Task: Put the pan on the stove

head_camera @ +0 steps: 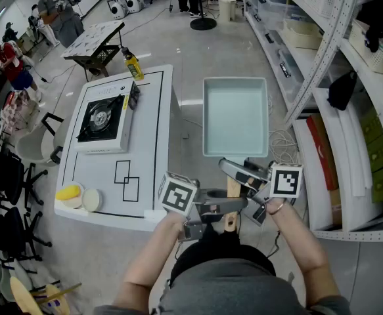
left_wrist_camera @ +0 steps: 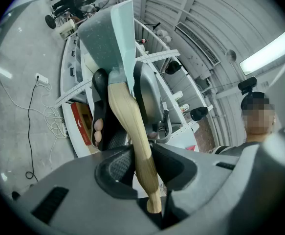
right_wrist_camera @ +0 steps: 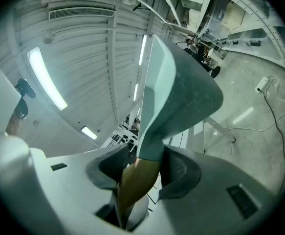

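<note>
A square pale-teal pan with a wooden handle is held level in the air, right of the white table. Both grippers grip that handle. My right gripper is shut on it close to the pan body; my left gripper is shut on it nearer the butt end. In the left gripper view the handle runs up between the pads of the left gripper. The right gripper clamps the handle where it meets the pan. A black-and-white portable stove sits on the table, well left of the pan.
A yellow bottle stands at the table's far end. A yellow item and a round pale disc lie on its near left corner. White shelving lines the right side, a cable lies on the floor, and chairs stand at left.
</note>
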